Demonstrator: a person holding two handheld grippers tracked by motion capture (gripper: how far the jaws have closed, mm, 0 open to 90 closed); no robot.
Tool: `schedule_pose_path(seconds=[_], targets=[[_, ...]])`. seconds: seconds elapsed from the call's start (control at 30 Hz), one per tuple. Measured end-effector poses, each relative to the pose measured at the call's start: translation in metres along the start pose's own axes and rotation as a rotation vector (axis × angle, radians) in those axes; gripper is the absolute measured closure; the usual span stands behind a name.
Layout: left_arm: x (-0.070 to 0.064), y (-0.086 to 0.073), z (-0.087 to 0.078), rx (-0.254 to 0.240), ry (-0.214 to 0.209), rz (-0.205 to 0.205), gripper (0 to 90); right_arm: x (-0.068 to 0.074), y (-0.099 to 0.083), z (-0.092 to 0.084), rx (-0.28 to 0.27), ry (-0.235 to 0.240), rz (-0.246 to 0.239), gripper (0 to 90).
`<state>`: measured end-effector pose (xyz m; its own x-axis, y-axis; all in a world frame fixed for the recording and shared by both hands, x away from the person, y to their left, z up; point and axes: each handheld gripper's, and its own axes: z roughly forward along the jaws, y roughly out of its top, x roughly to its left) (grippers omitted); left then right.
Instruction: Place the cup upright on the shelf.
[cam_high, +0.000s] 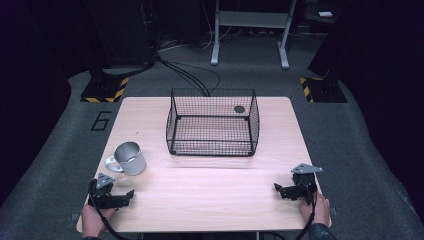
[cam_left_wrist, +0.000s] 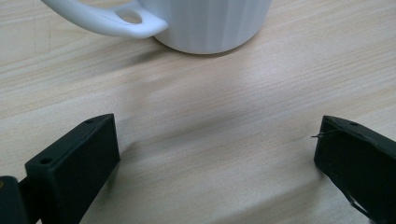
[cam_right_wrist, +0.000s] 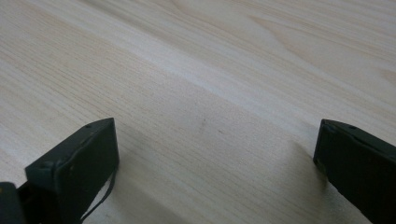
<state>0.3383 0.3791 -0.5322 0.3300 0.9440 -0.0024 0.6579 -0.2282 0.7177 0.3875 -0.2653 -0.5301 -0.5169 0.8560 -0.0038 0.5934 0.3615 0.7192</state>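
Note:
A white mug (cam_high: 129, 158) stands upright at the left of the wooden table (cam_high: 210, 200), its handle toward the near left. A black wire basket (cam_high: 212, 122) sits at the far middle with nothing in it. My left gripper (cam_high: 129, 196) rests on the table just in front of the mug, open, with bare wood between its jaws. In the left gripper view the mug (cam_left_wrist: 205, 23) stands a short way ahead of the gripper (cam_left_wrist: 217, 144). My right gripper (cam_high: 278, 190) lies near the front right corner, open; the right gripper view has plain tabletop between its jaws (cam_right_wrist: 217, 144).
A small dark round spot (cam_high: 239, 109) shows on the table behind the basket's far right corner. Beyond the table are grey floor, cables, a metal stand (cam_high: 250, 30) and yellow-black striped bases (cam_high: 105, 90).

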Motion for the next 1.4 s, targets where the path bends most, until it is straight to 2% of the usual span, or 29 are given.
schedule_pose_path(seconds=[0.1,0.17,0.2,0.47,0.5,0.53,0.57,0.73,0.87,1.0,1.13,1.23,1.3,1.4], targets=[[0.000,0.000,0.001,-0.009,0.005,-0.001,0.0,0.000,0.000,0.000,0.000,0.000,0.000,0.0],[0.000,0.000,0.000,0.001,0.002,0.001,0.0,0.000,0.000,0.000,0.000,0.000,0.000,0.0],[0.000,0.000,0.001,-0.013,0.019,-0.008,0.0,0.000,0.000,0.000,0.000,0.000,0.000,0.0],[0.000,0.000,-0.001,0.002,0.018,-0.001,0.0,0.000,0.000,0.000,0.000,0.000,0.000,0.0],[-0.001,0.000,0.000,-0.013,0.022,-0.004,0.0,0.000,0.000,0.000,0.000,0.000,0.000,0.0],[0.000,0.000,-0.001,0.000,0.016,-0.003,0.1,0.000,0.000,0.000,0.000,0.000,0.000,0.0],[-0.001,-0.001,0.001,-0.022,0.019,-0.007,0.1,0.000,0.000,0.000,0.000,0.000,0.000,0.0],[-0.002,-0.002,-0.004,-0.023,0.003,-0.017,0.1,0.000,0.000,0.000,0.000,0.001,-0.001,0.0],[-0.006,-0.001,-0.015,-0.053,0.001,-0.018,0.1,0.000,0.000,0.000,0.000,0.001,-0.001,0.0],[-0.008,0.005,-0.028,-0.081,-0.017,-0.016,0.0,0.000,0.000,0.000,0.000,0.002,-0.002,0.0],[-0.010,0.016,-0.040,-0.104,-0.022,0.007,0.0,0.000,0.000,0.000,-0.001,0.002,-0.003,0.0],[-0.011,0.025,-0.048,-0.134,-0.028,0.009,0.0,0.000,0.000,0.000,0.000,0.003,-0.004,0.0],[-0.011,0.028,-0.051,-0.137,-0.034,0.015,0.0,0.000,0.000,0.000,0.000,0.003,-0.004,0.0],[-0.012,0.041,-0.060,-0.168,-0.039,0.028,0.0,0.000,0.000,0.000,0.000,0.003,-0.004,0.0]])
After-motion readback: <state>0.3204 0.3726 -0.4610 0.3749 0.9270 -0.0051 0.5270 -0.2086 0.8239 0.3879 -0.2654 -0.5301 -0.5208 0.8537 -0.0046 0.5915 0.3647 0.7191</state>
